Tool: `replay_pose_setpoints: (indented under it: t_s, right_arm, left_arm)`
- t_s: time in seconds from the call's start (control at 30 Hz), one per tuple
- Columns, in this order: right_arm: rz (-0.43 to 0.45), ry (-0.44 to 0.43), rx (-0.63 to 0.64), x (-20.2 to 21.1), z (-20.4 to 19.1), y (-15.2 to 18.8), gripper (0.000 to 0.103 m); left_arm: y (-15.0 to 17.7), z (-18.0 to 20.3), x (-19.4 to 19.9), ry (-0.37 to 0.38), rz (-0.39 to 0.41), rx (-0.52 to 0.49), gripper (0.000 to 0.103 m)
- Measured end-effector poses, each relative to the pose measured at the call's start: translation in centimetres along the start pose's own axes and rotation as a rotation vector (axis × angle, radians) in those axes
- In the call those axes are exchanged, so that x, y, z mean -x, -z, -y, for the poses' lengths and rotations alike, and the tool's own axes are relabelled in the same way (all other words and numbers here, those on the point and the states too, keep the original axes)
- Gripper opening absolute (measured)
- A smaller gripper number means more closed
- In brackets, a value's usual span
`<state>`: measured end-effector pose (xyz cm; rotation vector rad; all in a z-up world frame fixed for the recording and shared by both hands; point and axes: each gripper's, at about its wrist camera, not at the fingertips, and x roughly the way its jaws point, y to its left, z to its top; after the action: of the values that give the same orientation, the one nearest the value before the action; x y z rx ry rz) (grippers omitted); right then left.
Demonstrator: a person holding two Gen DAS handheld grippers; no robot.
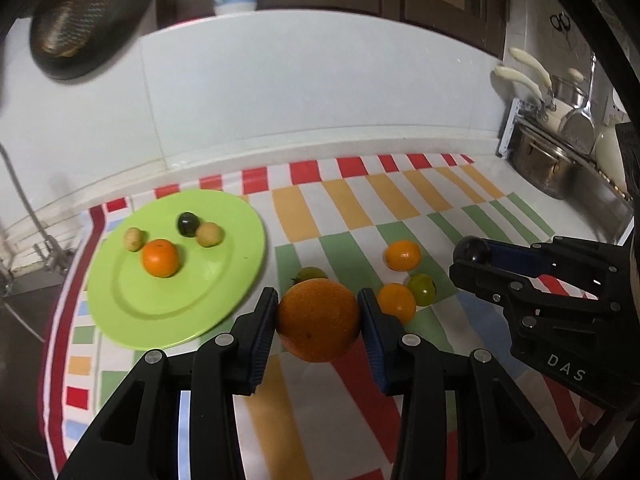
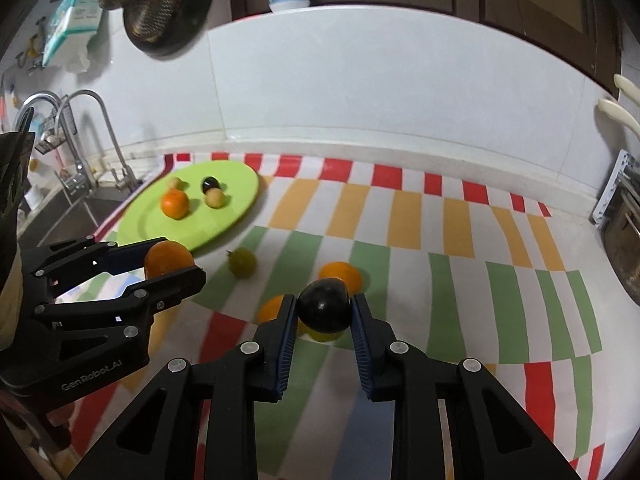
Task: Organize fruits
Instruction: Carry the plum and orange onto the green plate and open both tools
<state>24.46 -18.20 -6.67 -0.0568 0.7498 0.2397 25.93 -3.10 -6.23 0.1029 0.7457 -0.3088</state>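
Note:
My left gripper (image 1: 318, 304) is shut on a large orange (image 1: 319, 321), held above the striped cloth just right of the green plate (image 1: 120, 300). The plate holds a small orange (image 1: 160, 258), a dark plum (image 1: 188, 223) and two pale fruits (image 1: 208, 234). My right gripper (image 2: 325, 308) is shut on a dark plum (image 2: 325, 310) above loose fruits. In the left wrist view the right gripper (image 1: 472, 250) shows at the right with the plum. Two small oranges (image 1: 402, 255) and two green fruits (image 1: 421, 289) lie on the cloth.
A sink with taps (image 2: 80, 128) lies left of the plate. Pots and a rack (image 1: 560, 152) stand at the right. A white tiled wall (image 1: 320, 80) runs behind the counter. A pan (image 2: 164, 4) hangs on it.

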Motion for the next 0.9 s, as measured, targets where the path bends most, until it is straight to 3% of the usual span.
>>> replay_pose_setpoints:
  t_s: [0.53, 0.9]
  right_arm:
    - [0.082, -0.05, 0.029, 3.0, -5.0, -1.3, 0.028]
    - [0.116, -0.092, 0.04, 3.2, -8.4, -2.7, 0.028]
  left_arm:
    - [1.0, -3.6, 6.0, -0.074, 0.07, 0.036, 0.04]
    - [0.9, -6.8, 8.0, -0.118, 0.091, 0.054, 0.04]
